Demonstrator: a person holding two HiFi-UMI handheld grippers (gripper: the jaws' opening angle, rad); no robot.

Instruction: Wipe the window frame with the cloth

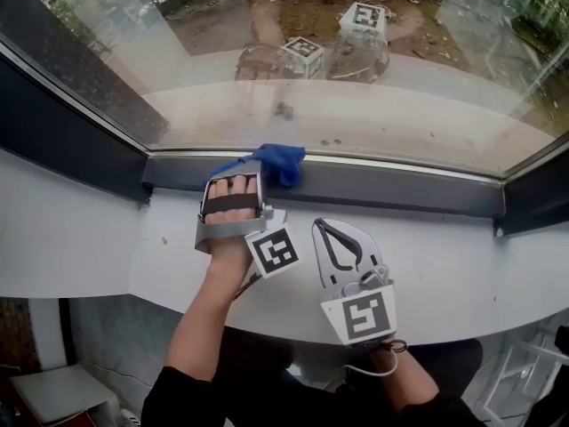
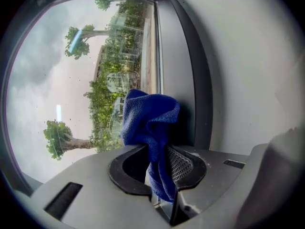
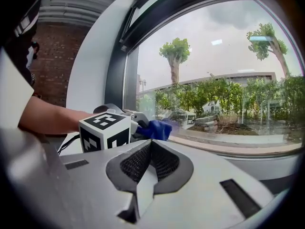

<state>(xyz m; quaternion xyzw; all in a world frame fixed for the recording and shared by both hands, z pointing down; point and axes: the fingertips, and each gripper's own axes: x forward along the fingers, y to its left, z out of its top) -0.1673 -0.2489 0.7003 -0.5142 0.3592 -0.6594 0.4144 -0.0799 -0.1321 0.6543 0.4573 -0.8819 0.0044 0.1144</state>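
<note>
The left gripper (image 2: 157,163) was clamped shut on a bunched blue microfibre cloth (image 2: 147,118), which was pressed against the dark lower window frame (image 1: 400,189) at the white sill's (image 1: 444,265) back edge, left of middle. The right gripper (image 3: 150,149), jaws together and empty, lay over the sill near its front edge. Both cubes bore black-and-white square markers.

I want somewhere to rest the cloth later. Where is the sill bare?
The white sill is bare right of the right tool, up to the dark frame corner, and left of the left tool. The middle is crowded: both tools, with the cloth against the frame.
</note>
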